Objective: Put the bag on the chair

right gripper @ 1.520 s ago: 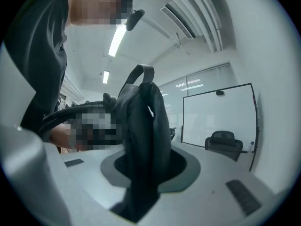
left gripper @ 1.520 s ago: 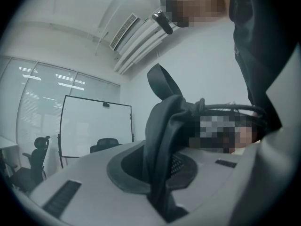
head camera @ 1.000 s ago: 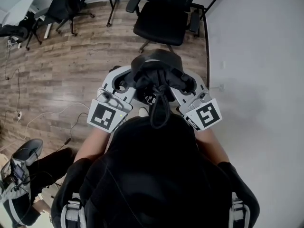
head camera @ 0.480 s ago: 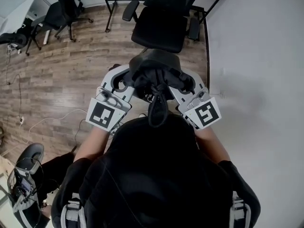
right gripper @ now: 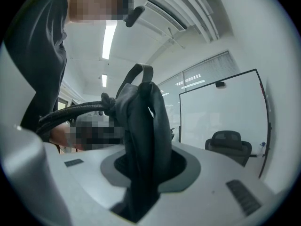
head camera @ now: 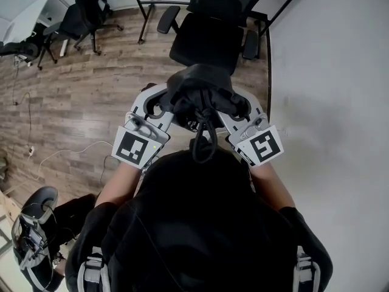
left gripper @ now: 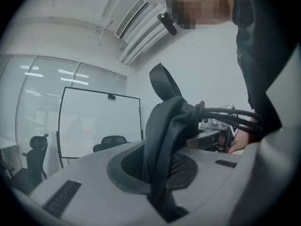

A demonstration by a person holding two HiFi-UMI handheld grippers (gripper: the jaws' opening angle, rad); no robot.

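Note:
A black bag (head camera: pixel 200 93) hangs bunched between my two grippers, in front of the person's chest. My left gripper (head camera: pixel 173 105) is shut on a fold of its black fabric (left gripper: pixel 164 140). My right gripper (head camera: pixel 226 107) is shut on another fold of the bag (right gripper: pixel 143 140). A drawstring loop (head camera: pixel 203 140) dangles from the bag toward the person. The black office chair (head camera: pixel 209 32) stands just beyond the bag, with its seat facing me. The jaw tips are hidden by the fabric in the head view.
A white table (head camera: pixel 331 72) fills the right side, its dark leg (head camera: pixel 267 59) beside the chair. More office chairs (head camera: pixel 79 17) stand at the far left on the wood floor (head camera: pixel 79 96). Cables (head camera: pixel 61 157) lie on the floor at the left. A whiteboard (left gripper: pixel 99 124) stands at the back.
Both grippers and the bag have moved forward together toward the chair; the chair's seat now lies closer to the bag. The grip on the bag is unchanged.

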